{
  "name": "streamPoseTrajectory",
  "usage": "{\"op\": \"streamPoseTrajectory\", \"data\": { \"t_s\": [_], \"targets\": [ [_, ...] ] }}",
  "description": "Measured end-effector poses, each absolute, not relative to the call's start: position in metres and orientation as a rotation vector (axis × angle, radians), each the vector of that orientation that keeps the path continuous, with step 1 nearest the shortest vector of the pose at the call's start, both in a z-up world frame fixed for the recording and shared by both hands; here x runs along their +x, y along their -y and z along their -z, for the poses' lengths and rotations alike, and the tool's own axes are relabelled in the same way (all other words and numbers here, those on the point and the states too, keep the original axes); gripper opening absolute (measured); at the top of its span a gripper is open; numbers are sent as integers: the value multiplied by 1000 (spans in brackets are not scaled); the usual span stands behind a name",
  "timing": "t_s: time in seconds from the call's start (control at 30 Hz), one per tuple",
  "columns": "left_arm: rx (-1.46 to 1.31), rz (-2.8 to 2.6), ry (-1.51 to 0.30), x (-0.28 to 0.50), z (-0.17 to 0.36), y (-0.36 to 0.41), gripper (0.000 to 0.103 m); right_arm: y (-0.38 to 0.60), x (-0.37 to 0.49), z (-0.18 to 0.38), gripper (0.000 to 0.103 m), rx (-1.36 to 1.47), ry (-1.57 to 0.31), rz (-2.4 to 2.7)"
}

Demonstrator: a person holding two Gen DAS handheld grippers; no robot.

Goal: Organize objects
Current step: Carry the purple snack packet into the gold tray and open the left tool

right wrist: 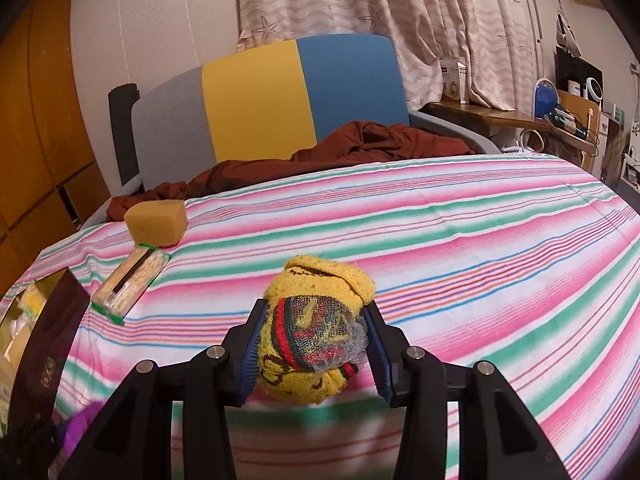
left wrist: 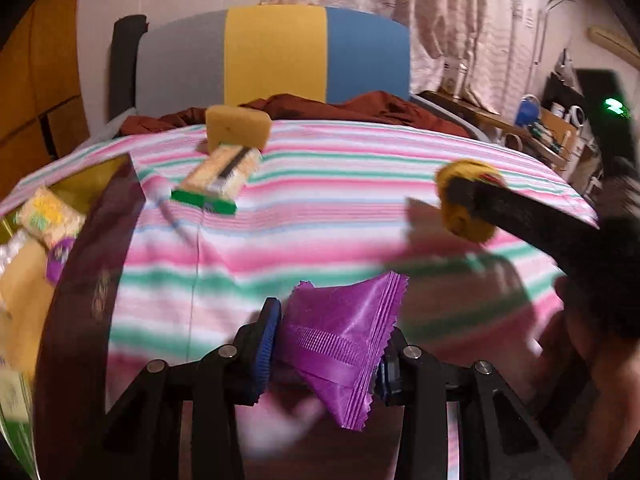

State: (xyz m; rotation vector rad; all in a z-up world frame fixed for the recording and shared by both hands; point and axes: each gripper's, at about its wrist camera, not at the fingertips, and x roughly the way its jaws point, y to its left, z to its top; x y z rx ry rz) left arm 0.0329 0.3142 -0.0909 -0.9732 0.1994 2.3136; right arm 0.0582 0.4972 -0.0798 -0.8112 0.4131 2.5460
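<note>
My left gripper [left wrist: 326, 354] is shut on a purple foil packet [left wrist: 344, 344] and holds it above the striped cloth. My right gripper [right wrist: 314, 354] is shut on a rolled yellow sock [right wrist: 316, 332] with red and green bands; the sock also shows in the left wrist view [left wrist: 464, 200], out to the right. A dark brown box [left wrist: 76, 280] stands open at the left, with several packets inside. A yellow sponge [left wrist: 238, 126], a green-ended snack pack [left wrist: 218, 178] and a pink and white stick-shaped object [left wrist: 164, 200] lie on the cloth.
The striped cloth [right wrist: 460, 260] covers the table. A rumpled brown garment [right wrist: 360, 148] lies at the far edge before a grey, yellow and blue chair back [right wrist: 260, 100]. A cluttered desk [right wrist: 560, 120] stands at the right.
</note>
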Motion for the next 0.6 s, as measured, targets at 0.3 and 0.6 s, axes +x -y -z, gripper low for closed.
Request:
{"op": "streamPoseTrajectory", "data": {
  "t_s": [0.3,0.6],
  "targets": [
    [-857,-2295,-87,63,54,-253,41,-483,52,82,46,-860,-313,-2542],
    [-815,-2453,130,47,17,-153,41,-465,45,82,46,-888,-201,-2557]
  ]
}}
